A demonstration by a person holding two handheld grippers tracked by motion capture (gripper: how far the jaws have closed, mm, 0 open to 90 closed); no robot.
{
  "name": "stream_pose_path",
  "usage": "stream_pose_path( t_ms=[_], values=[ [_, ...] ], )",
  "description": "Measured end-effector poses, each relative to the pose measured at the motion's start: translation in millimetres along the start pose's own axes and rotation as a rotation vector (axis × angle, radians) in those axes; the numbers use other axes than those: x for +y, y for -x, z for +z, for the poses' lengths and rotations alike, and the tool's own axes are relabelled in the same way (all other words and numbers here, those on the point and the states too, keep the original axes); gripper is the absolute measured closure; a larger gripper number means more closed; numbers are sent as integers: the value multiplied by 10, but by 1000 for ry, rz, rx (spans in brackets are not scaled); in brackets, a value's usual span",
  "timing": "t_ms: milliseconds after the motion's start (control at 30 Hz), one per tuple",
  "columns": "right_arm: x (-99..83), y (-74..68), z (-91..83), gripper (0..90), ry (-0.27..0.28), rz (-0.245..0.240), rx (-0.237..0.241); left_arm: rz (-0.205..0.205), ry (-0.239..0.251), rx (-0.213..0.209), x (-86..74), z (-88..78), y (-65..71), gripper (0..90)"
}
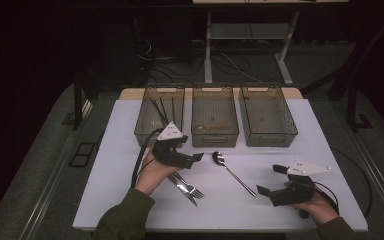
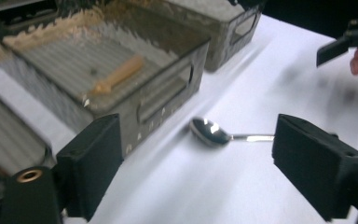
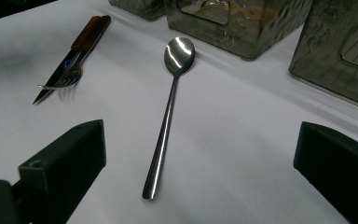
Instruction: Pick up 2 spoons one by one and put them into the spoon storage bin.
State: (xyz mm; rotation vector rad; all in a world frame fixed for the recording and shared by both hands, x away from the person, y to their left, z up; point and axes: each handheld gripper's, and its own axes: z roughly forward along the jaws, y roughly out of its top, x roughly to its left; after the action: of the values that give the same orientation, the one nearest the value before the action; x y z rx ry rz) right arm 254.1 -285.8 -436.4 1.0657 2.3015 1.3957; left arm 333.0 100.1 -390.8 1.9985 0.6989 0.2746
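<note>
Steel spoon (image 1: pixel 232 172) lies on the white table (image 1: pixel 280 210), bowl just before the middle bin (image 1: pixel 215 117) (a wooden piece inside). Left gripper (image 1: pixel 192 158) gapes empty beside it; right gripper (image 1: pixel 271 179) likewise gapes empty.

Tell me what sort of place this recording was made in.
Probably a lab or recording room, not a kitchen. A white table stands alone on grey carpet, with dark surroundings, a desk frame and loose cables behind. Three clear bins and cutlery such as a spoon look staged for sorting.
</note>
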Motion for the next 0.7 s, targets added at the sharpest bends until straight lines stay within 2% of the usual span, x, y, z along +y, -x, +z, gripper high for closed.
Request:
stream_pose_path(
  t_ms=[67, 233, 333, 467, 567, 700],
  values=[
    [2, -1, 2, 19, 0, -2, 0, 7, 6, 13, -92, -69, 21, 131],
    [6, -14, 1, 19, 1, -3, 1, 0, -11, -9, -344, -202, 66, 59],
    [7, -14, 1, 19, 1, -4, 0, -20, -4, -31, -450, -264, 81, 5],
    [9, -14, -4, 19, 1, -6, -3, 19, -11, -36, -573, -343, 120, 0],
    [10, -6, -1, 20, 4, -4, -1, 9, 9, -55, -652, -395, 129, 0],
    [8, 1, 4, 20, -2, -3, 1, 8, 0, -47, -725, -446, 140, 0]
  ],
)
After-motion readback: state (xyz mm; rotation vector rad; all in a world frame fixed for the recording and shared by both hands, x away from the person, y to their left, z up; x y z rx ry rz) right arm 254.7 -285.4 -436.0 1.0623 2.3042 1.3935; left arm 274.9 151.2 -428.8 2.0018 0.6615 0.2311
